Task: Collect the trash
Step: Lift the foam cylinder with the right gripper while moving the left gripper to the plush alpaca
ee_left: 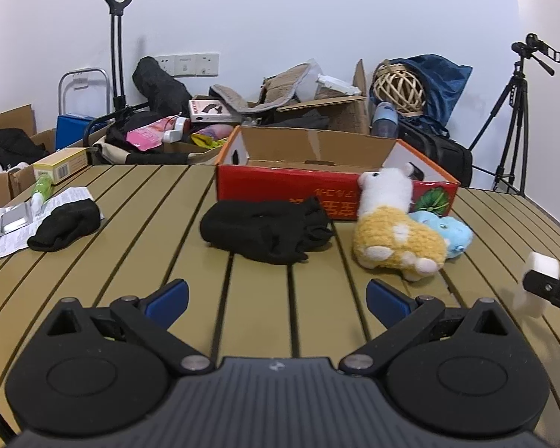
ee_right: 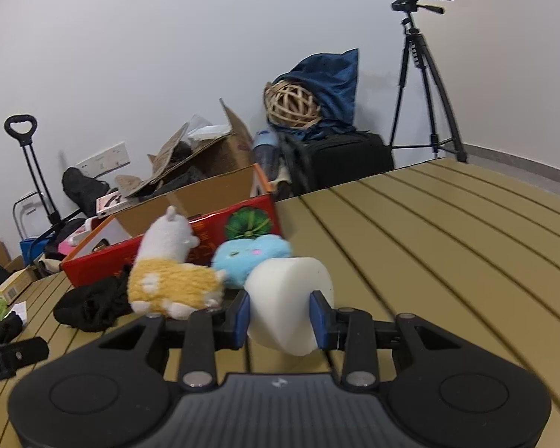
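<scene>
My right gripper [ee_right: 280, 317] is shut on a white foam block [ee_right: 287, 306] and holds it above the slatted table; the block also shows at the right edge of the left wrist view [ee_left: 537, 280]. My left gripper [ee_left: 276, 298] is open and empty, low over the table's near side. An open red cardboard box [ee_left: 332, 190] stands at the table's far side, also in the right wrist view [ee_right: 175, 246]. On the left lie a paper sheet [ee_left: 71, 198], a foil blister pack [ee_left: 15, 218] and a green tube [ee_left: 41, 188].
A black cloth [ee_left: 268, 229] lies before the box, a black sock [ee_left: 65, 226] to the left. A yellow-white plush alpaca [ee_left: 395, 227] and blue plush [ee_left: 450, 233] sit by the box. A yellow carton [ee_left: 61, 164] is far left. Clutter and a tripod [ee_left: 511, 119] stand behind the table [ee_left: 242, 298].
</scene>
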